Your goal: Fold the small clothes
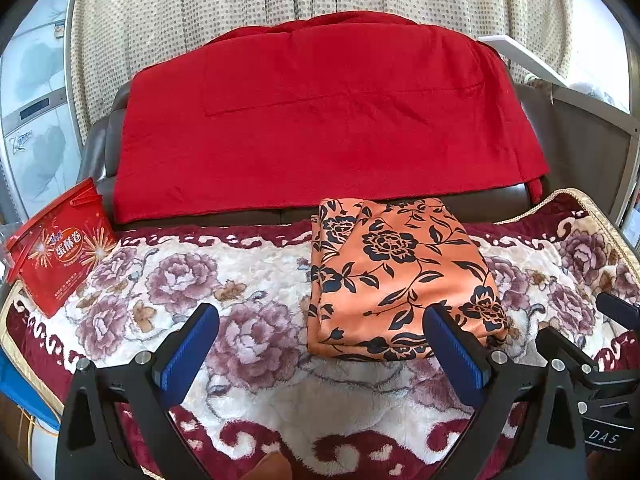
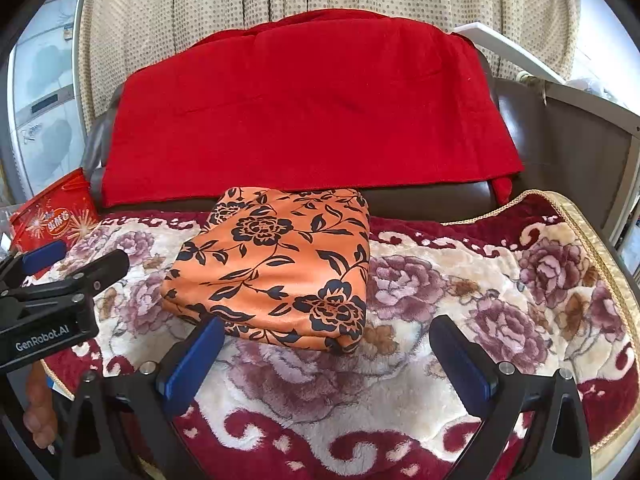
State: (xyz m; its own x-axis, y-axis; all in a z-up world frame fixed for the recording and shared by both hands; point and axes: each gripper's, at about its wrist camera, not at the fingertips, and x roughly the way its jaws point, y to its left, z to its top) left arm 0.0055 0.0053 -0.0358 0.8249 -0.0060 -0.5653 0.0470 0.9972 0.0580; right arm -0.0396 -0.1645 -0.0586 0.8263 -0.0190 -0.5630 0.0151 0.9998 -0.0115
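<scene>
Rose-patterned plush blanket [image 1: 260, 264] under your grippers: left gripper [image 1: 320, 344] and right gripper [image 2: 326, 354] both spread wide, gripping nothing, the folded orange floral garment [image 2: 276, 268] lying just beyond their fingertips.

White lettering reading "GenRobot.AI" is showing on the black housing of the left gripper [image 2: 70, 264], seen at the left edge of the right wrist view. In the left wrist view, a small dark plate on the body of the right gripper [image 1: 618, 312] is displaying the letters "DAS". A red box [image 1: 60, 248] is sitting at the left end of the floral blanket [image 1: 256, 264], and its oval label is carrying three white Chinese characters, "蛋酥卷"; the smaller print beneath them is staying too fine to read. A pale appliance [image 1: 36, 128] behind it is bearing a faint script logo that is not legible.
</scene>
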